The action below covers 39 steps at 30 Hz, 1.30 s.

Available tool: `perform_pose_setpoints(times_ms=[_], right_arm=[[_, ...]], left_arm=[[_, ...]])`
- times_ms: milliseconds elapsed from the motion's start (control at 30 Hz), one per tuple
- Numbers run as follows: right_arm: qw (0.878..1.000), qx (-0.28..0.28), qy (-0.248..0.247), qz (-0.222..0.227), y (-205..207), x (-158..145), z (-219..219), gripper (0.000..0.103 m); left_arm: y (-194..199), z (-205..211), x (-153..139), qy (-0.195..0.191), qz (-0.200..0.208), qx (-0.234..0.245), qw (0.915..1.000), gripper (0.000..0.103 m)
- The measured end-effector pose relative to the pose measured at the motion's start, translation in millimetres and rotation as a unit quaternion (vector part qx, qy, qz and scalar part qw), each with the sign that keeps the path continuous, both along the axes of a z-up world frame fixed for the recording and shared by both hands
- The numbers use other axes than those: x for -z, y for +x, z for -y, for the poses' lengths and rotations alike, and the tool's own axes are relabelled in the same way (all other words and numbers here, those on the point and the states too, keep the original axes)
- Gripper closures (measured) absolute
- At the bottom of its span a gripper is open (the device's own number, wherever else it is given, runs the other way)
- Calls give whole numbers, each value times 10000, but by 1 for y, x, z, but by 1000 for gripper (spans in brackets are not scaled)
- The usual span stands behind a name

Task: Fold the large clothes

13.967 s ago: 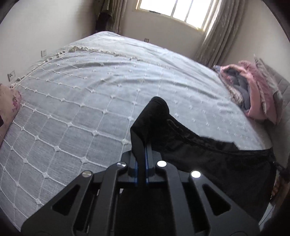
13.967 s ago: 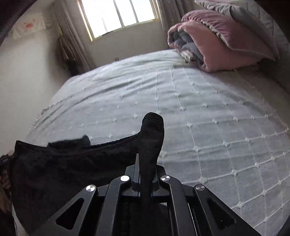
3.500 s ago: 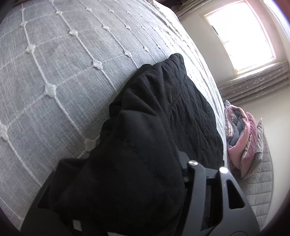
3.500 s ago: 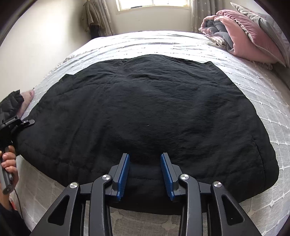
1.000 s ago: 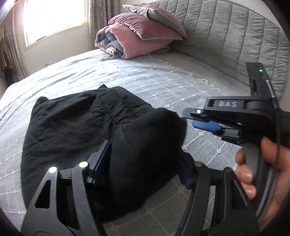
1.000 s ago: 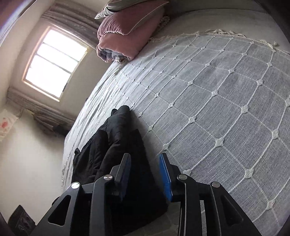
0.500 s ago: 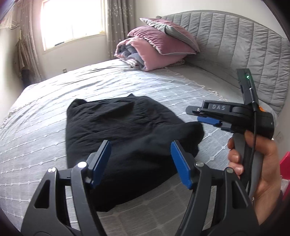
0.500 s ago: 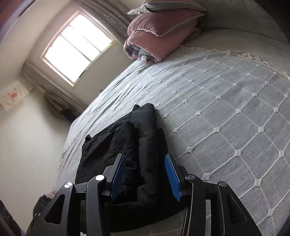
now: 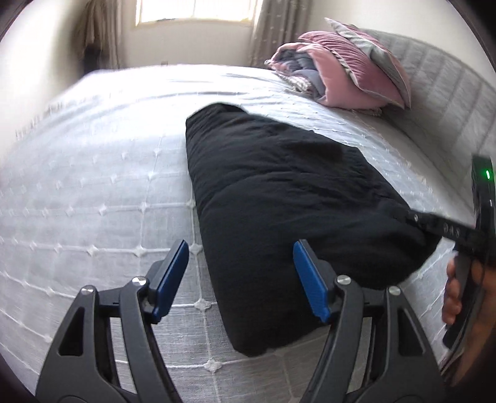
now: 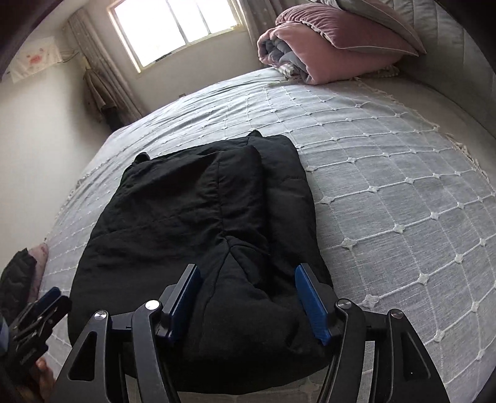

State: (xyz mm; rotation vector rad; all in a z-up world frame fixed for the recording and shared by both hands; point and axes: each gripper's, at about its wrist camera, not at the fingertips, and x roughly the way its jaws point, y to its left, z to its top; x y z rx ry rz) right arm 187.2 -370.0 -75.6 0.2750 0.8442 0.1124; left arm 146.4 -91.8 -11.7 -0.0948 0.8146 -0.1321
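Note:
A black padded garment lies folded lengthwise on the grey quilted bedspread, one side laid over the middle. My left gripper hovers open above the garment's near left edge, its blue pads clear of the cloth. In the right wrist view my right gripper is over the near end of the garment with its jaws opening; the cloth shows between the pads, which do not press on it. A hand holds the right gripper's black body at the right edge of the left wrist view.
A rolled pink and grey duvet with pillows sits at the head of the bed against a grey padded headboard. A window and curtains stand behind the bed. A dark item lies at the bed's left edge.
The left gripper has let go of the black fold and swung left, clear of the garment. The right gripper's jaws have widened and it has rolled upright over the near end.

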Motion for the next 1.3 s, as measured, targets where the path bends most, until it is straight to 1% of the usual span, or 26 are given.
perform_pose_setpoints(times_ms=[33,67,133,200,267,367,467,533,600,633,667,733,800,933,967,1000,1033,1067,1100,1133,1167,1200,1233,1267,1300], right_arm=[[9997,-236,45,-31,0,2,-4,63],[9995,-291,80,-47,1,2,-5,69],[9996,-290,7,71,-3,-3,-6,76],[9989,-250,118,370,-12,-18,-4,79],[9980,-233,166,568,-19,-29,-3,80],[9985,-75,-57,535,-18,-28,0,82],[9984,132,-97,544,-16,-29,8,83],[9984,192,-28,539,-13,-29,13,83],[9989,247,88,389,-7,-20,21,83],[9993,264,184,215,-3,-11,27,83],[9990,276,340,-71,4,6,32,83],[9963,303,714,-370,9,27,43,83],[9918,310,1166,-419,7,33,54,82],[9916,245,1192,-445,1,32,53,81],[9909,272,1244,-443,1,33,55,78],[9903,326,1280,-423,1,34,56,77],[9910,353,1237,-369,4,34,58,72],[9933,387,1052,-281,5,33,55,68],[9954,392,842,-241,7,30,50,67],[9971,366,641,-171,7,27,46,64],[9976,377,576,-117,6,25,44,62],[9973,407,602,-85,4,23,44,61],[9965,454,706,-61,1,19,47,57],[9952,520,828,-9,-3,14,51,52],[9945,580,870,56,-6,11,54,49]], left_arm=[[4,-7,2,-219,-37,-7,9998,32],[6,-11,2,-347,-68,-7,9994,32],[11,-15,1,-370,-76,-27,9993,32],[13,-15,1,-334,-62,-65,9994,32],[13,-15,4,-392,-52,-41,9992,32],[15,-10,7,-424,-52,28,9991,32],[19,-2,7,-363,-3,106,9993,32],[21,6,9,-289,23,101,9995,32],[23,12,14,-220,3,105,9997,33],[22,14,17,-188,-9,92,9998,33],[22,16,21,-147,-44,98,9998,33],[23,18,28,-21,-149,95,9998,33],[24,17,32,67,-180,74,9998,33],[24,16,35,244,-190,126,9994,32],[25,15,36,195,-224,107,9995,32],[26,13,37,99,-272,73,9996,32],[26,10,38,-32,-303,41,9995,32],[27,7,40,-144,-334,17,9993,31],[27,3,42,-291,-386,-6,9988,30],[28,-2,43,-505,-463,-39,9976,29],[29,-8,44,-760,-537,-65,9956,29],[29,-15,44,-1018,-623,-89,9928,29],[30,-23,45,-1310,-745,-120,9885,30],[30,-28,45,-1453,-807,-143,9860,30],[29,-31,44,-1511,-829,-168,9849,28]])
